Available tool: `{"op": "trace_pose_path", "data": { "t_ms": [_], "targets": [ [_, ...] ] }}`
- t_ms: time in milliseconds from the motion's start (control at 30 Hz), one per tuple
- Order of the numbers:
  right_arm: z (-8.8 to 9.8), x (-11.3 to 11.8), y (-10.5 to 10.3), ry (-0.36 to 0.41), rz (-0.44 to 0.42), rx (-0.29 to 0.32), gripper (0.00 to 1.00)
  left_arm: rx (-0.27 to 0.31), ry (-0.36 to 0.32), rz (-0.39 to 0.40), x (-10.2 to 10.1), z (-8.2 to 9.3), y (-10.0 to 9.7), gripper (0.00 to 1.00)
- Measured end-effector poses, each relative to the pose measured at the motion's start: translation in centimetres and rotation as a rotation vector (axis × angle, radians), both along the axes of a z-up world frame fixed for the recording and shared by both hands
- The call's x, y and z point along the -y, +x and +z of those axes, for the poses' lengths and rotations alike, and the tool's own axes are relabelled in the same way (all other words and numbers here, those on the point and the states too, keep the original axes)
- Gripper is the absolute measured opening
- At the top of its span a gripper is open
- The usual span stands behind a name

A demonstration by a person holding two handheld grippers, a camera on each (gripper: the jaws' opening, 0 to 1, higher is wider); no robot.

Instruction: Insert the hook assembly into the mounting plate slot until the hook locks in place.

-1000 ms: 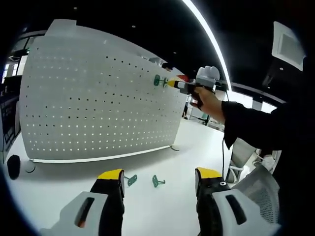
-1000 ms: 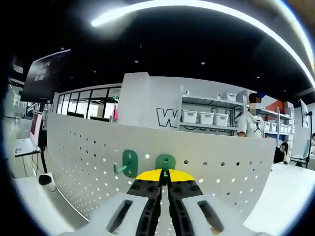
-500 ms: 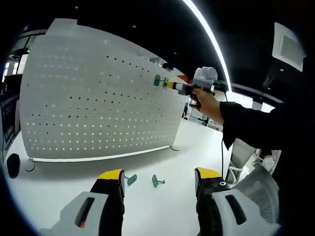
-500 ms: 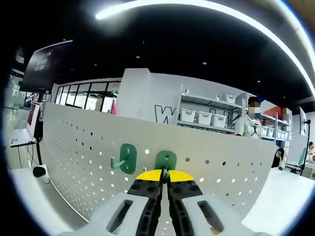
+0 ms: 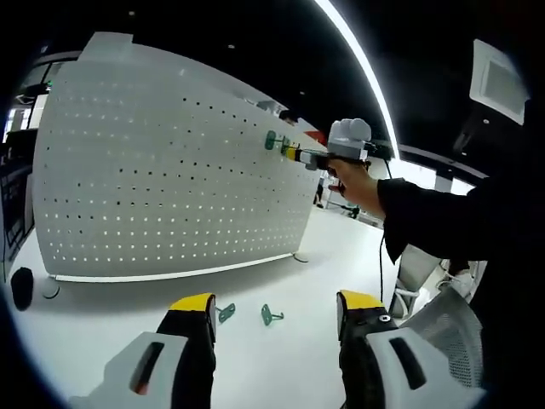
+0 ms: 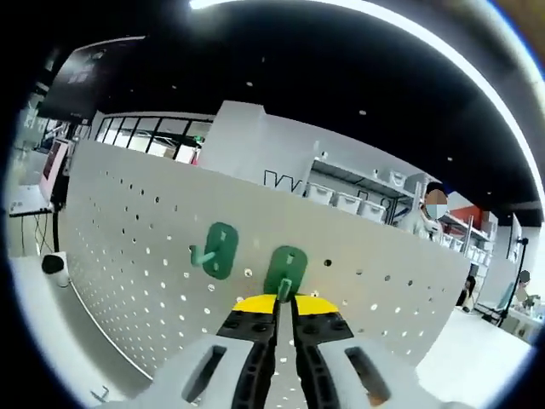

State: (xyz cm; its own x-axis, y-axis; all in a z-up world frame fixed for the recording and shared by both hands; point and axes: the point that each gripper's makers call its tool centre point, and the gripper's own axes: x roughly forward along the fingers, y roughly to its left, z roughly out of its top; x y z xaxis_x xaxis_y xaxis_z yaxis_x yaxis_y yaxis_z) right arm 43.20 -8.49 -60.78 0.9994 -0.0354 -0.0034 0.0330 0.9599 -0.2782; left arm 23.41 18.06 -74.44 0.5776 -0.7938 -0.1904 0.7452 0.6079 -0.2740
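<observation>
A: What does the left gripper view show?

B: The left gripper (image 5: 274, 311) hangs low over the white surface (image 5: 255, 358), jaws wide apart and empty. The white pegboard (image 5: 170, 170) stands upright on that surface. Two loose green hooks (image 5: 227, 312) (image 5: 271, 315) lie on the surface near the pegboard's foot. High on the pegboard's right part, the right gripper (image 5: 294, 152), held by a hand (image 5: 353, 181), presses its tips at a green hook (image 5: 284, 145), just beside another mounted hook (image 5: 271, 140).

A: And the right gripper view?

B: The right gripper (image 6: 285, 300) has its jaws together, clamped on the green hook (image 6: 285, 271), whose plate lies against the pegboard (image 6: 128, 247). Just left of it on the pegboard hangs the second green hook (image 6: 218, 250).
</observation>
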Motion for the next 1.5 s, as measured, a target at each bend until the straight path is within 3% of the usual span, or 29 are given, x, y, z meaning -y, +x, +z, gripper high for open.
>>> {"op": "trace_pose_path", "data": {
  "t_ms": [333, 433, 800, 1367, 1500],
  "targets": [
    [-2.0, 0.4, -2.8, 0.059, 0.002, -0.005, 0.15, 0.008, -0.003, 0.004, -0.1, 0.2, 0.0, 0.59],
    [-2.5, 0.2, -4.2, 0.109, 0.016, -0.002, 0.17, 0.012, -0.001, 0.006, -0.1, 0.3, 0.0, 0.59],
    [-3.3, -0.8, -7.2, 0.118, 0.044, 0.004, 0.19, 0.024, 0.022, 0.016, -0.4, 0.2, 0.1, 0.59],
    [-7.8, -3.7, -10.5, 0.150, 0.102, -0.066, 0.19, 0.017, 0.058, 0.001, -0.1, -0.5, -0.1, 0.58],
    [-9.8, -4.7, -11.1, 0.141, 0.134, -0.122, 0.19, 0.019, 0.067, -0.005, 0.1, -0.6, -0.3, 0.58]
  ]
}}
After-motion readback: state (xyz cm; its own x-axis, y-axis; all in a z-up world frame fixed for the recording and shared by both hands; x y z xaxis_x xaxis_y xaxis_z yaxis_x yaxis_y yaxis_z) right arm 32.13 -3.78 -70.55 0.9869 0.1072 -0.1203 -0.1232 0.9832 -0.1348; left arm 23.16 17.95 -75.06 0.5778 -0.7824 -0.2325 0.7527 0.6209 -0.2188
